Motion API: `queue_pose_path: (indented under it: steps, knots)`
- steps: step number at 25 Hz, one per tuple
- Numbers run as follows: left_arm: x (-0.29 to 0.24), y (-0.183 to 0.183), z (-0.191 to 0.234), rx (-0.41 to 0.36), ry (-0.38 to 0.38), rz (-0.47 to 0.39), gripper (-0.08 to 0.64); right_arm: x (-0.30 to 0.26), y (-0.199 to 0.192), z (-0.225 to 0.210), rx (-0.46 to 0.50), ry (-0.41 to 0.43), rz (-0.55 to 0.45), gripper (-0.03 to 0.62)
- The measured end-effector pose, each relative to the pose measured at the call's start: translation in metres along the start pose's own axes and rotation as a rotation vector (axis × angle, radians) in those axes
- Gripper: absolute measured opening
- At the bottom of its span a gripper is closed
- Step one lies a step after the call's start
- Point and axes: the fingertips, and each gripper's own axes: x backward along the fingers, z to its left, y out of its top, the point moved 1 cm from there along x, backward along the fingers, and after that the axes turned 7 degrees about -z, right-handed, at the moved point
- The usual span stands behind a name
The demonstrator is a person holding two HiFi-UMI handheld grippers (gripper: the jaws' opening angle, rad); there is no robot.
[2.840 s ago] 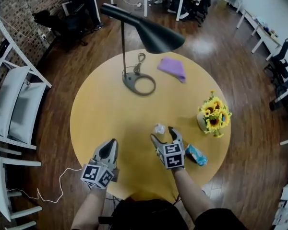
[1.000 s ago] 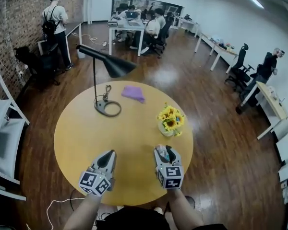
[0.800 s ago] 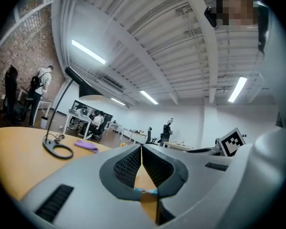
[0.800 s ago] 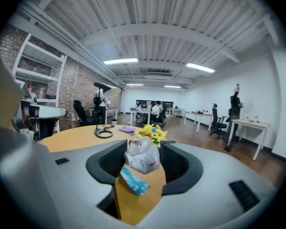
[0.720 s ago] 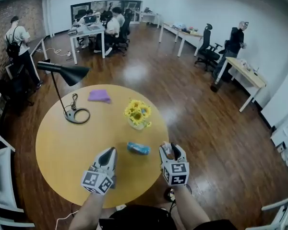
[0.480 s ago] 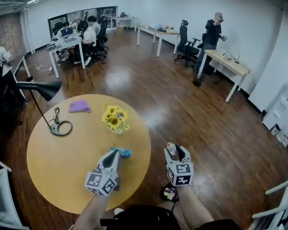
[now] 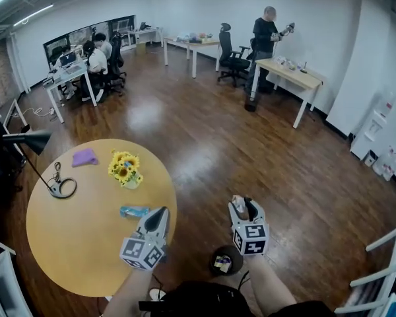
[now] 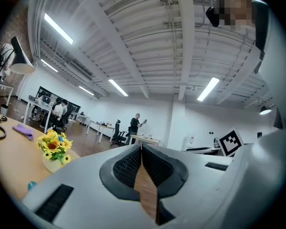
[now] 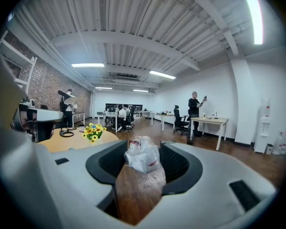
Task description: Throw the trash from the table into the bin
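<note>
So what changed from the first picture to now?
The right gripper closed on the crumpled white wad and lifted it off the table; the person then turned right, carrying it over the floor. Unchanged: left gripper shut and empty, blue wrapper still on the table.

No words, brands or numbers can be read anywhere. Red print on the crumpled wrapper (image 9: 143, 159) is too small to make out.

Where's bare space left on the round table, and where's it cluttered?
Widest bare patch: the near half of the table, on the person's side of the lamp base and blue wrapper. A smaller gap lies between lamp base and sunflowers. Far edge is crowded: purple cloth, sunflowers, lamp base.
</note>
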Motion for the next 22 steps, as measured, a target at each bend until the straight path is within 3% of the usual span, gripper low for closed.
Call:
queue_pose_path:
  steps: [10, 17, 22]
  knots:
    - [-0.052, -0.077, -0.106, 0.063, -0.145, 0.137, 0.005, 0.052, -0.035, -0.08, -0.065, -0.084, 0.045, 0.222]
    - [-0.062, -0.122, -0.121, 0.074, -0.241, 0.269, 0.005, 0.071, -0.085, -0.096, -0.132, -0.179, 0.154, 0.222]
    - [-0.069, -0.148, -0.124, 0.105, -0.264, 0.33, 0.005, 0.086, -0.106, -0.101, -0.15, -0.216, 0.208, 0.222]
